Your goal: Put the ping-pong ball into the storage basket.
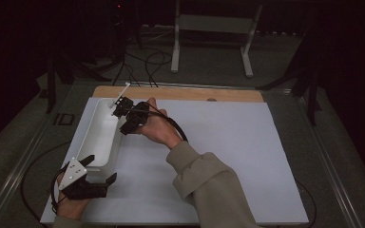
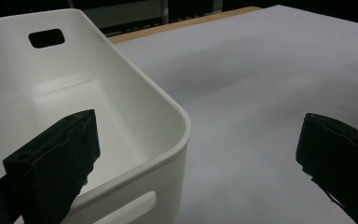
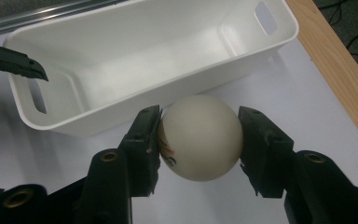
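- Right gripper (image 3: pixel 199 140) clamps a white ball (image 3: pixel 200 137) between its two black jaws; the pads press on the ball's sides, and small print shows low on the ball.
- That ball hangs just beside the long wall of the white bin (image 3: pixel 121 100), outside it, above the white table sheet (image 3: pixel 307 93).
- Left gripper (image 1: pixel 100 167) rests at the bin's near end, jaws spread wide with nothing gripped; one jaw reaches over the rim, the other stands over the sheet.
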Tool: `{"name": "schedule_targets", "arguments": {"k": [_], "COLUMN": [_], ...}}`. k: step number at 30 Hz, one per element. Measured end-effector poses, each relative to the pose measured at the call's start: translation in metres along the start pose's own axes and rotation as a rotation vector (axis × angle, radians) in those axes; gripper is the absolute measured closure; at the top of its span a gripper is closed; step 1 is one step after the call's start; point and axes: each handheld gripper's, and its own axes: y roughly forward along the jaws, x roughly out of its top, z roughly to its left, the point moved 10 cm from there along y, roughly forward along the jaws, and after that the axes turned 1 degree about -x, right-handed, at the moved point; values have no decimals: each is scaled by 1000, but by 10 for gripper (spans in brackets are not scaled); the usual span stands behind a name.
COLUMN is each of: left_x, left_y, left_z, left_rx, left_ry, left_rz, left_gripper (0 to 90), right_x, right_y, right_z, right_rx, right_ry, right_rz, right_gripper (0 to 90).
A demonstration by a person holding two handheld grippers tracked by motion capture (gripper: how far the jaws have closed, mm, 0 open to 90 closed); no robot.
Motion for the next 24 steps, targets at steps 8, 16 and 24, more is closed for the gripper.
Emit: {"name": "schedule_targets", "arguments": {"k": [8, 16, 24], "left_x": [0, 0, 0], "left_y": [0, 0, 0], "left_z": [0, 0, 0], "left_rx": [0, -1, -1], "left_ry": [0, 0, -1], "left_rz": [1, 3, 3], "left_gripper": [2, 2, 2], "right_x": [3, 6, 9], "right_y": [3, 7, 9], "right_z": [5, 9, 13], "right_rx": [15, 22, 44], "right_ry": [6, 5, 9], "right_rz": [-5, -7, -14], "right_gripper": [504, 504, 504]}}
